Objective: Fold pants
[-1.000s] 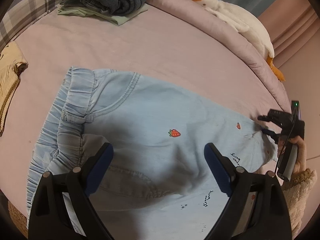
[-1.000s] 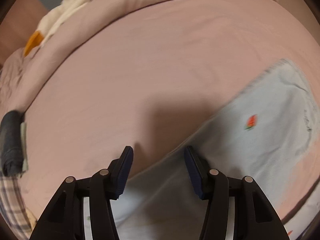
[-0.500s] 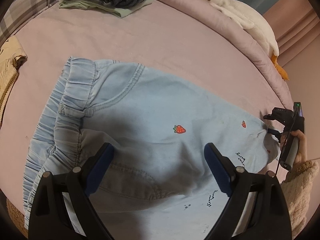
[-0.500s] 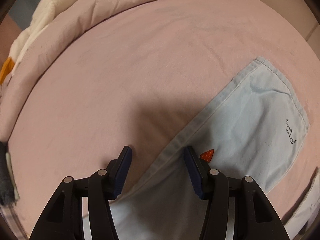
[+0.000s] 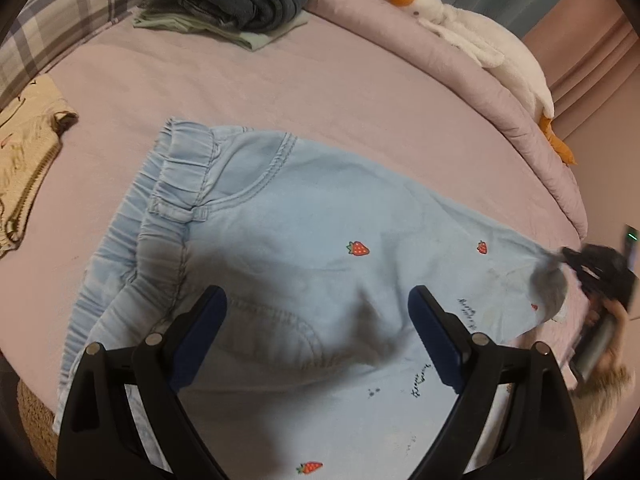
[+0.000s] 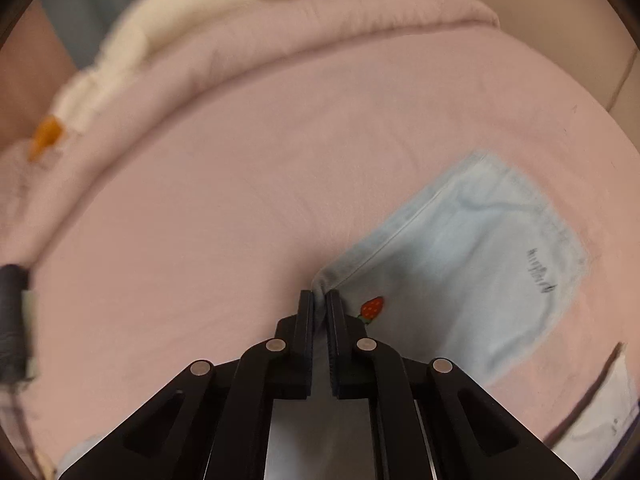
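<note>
Since the earlier frame, the right gripper point(image 6: 319, 300) has been closing its jaws, and they are now pinching the side seam of the pants point(image 5: 304, 248), bunching the pale blue cloth into a small peak between the pads. Earlier that seam was lying flat and loose between half-spread fingers. Taking the pants as the landmark and going left to right: a cream knitted garment point(image 5: 24, 160) is lying well to their left on the pink bed sheet point(image 5: 340, 92). Beyond their gathered waistband point(image 5: 176, 176), a stack of folded dark clothes point(image 5: 236, 0) is sitting near the plaid pillow point(image 5: 52, 20). The left gripper point(image 5: 316, 336) is hovering over the hip and pocket area of the pants, its blue-padded jaws spread wide with nothing between them, its shadow falling on the denim. A strawberry print point(image 5: 358, 249) is showing just past its fingertips. Farther right, the leg is stretching toward the right gripper point(image 5: 592, 268), which is blurred and gripping the cloth at the leg's edge. Beyond the pants, a white plush goose point(image 5: 472, 28) is lying along the rolled quilt point(image 5: 500, 92).
</note>
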A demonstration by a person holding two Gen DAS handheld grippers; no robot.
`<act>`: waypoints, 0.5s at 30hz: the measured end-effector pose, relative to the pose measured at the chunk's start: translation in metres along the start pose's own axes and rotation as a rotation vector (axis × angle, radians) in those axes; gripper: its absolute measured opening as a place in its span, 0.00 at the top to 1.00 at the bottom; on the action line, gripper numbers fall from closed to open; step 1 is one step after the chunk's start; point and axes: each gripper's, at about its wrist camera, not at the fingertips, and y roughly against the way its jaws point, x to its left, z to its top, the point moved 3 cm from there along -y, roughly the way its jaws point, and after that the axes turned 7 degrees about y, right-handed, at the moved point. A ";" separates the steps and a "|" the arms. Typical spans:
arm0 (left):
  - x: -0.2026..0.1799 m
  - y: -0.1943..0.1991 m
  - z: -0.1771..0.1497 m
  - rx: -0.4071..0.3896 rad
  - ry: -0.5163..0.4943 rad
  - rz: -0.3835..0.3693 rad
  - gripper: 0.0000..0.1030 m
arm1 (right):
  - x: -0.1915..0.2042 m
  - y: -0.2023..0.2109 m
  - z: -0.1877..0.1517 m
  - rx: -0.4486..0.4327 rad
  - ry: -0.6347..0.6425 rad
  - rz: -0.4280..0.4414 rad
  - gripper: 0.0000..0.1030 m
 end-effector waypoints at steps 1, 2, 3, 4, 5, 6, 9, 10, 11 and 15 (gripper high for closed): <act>-0.001 0.003 -0.001 -0.006 -0.001 -0.005 0.10 | -0.003 0.020 -0.001 -0.040 0.002 0.037 0.94; -0.001 0.008 -0.004 -0.014 -0.005 -0.010 0.10 | -0.006 0.045 -0.007 -0.088 -0.002 0.085 0.94; -0.003 0.012 -0.006 -0.021 -0.011 -0.013 0.10 | -0.008 0.067 -0.013 -0.126 0.001 0.127 0.94; -0.004 0.015 -0.008 -0.028 -0.016 -0.016 0.10 | -0.013 0.085 -0.020 -0.168 0.008 0.174 0.93; -0.005 0.018 -0.010 -0.031 -0.020 -0.019 0.09 | -0.021 0.107 -0.031 -0.212 0.013 0.223 0.94; -0.006 0.020 -0.012 -0.032 -0.023 -0.025 0.09 | -0.027 0.124 -0.043 -0.240 0.023 0.260 0.94; -0.010 0.025 -0.016 -0.027 -0.023 -0.054 0.09 | -0.028 0.146 -0.074 -0.279 0.028 0.315 0.94; -0.012 0.026 -0.016 -0.024 -0.018 -0.074 0.09 | -0.025 0.145 -0.086 -0.277 0.031 0.319 0.94; -0.016 0.025 -0.015 -0.021 -0.012 -0.091 0.09 | -0.013 0.136 -0.095 -0.274 0.022 0.312 0.93; -0.032 0.019 -0.009 -0.009 0.005 -0.141 0.09 | -0.033 0.111 -0.113 -0.200 -0.001 0.259 0.94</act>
